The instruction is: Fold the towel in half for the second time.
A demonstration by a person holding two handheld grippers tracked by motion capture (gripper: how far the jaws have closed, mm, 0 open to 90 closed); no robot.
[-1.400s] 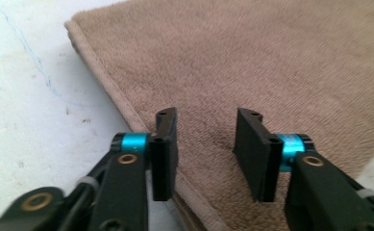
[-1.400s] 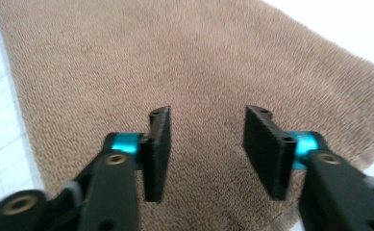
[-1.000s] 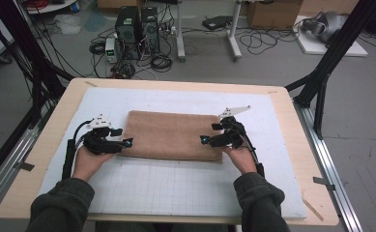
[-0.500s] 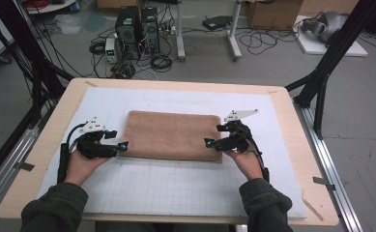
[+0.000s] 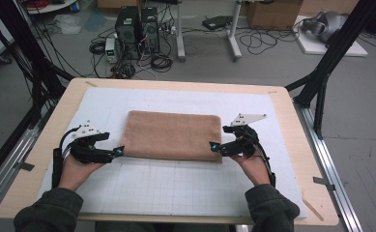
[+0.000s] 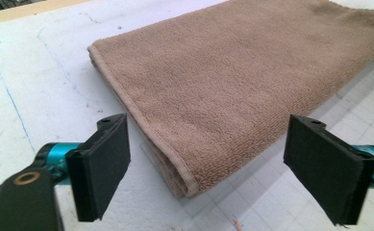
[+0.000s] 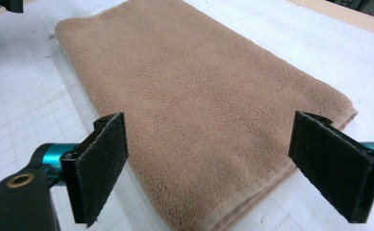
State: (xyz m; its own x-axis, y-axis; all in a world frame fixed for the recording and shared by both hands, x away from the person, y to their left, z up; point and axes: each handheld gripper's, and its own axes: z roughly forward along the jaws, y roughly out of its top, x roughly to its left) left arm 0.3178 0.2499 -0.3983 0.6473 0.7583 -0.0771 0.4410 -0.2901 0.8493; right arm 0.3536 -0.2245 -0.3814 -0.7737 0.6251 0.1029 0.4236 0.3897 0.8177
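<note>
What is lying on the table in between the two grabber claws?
A folded brown towel lies flat between the left gripper and the right gripper, seen in the high view.

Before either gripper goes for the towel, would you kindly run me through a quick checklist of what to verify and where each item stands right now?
1. Left gripper open, fingers spread wide: ok.
2. Right gripper open, fingers spread wide: ok.
3. Towel lies flat and folded on the white mat: ok.
4. Left gripper lined up with the towel's near left corner, corner sits between its fingers' line of approach: ok.
5. Right gripper lined up with the near right corner: ok.
6. Whether either gripper already touches the towel: cannot tell for sure; both appear just short of it.
</note>
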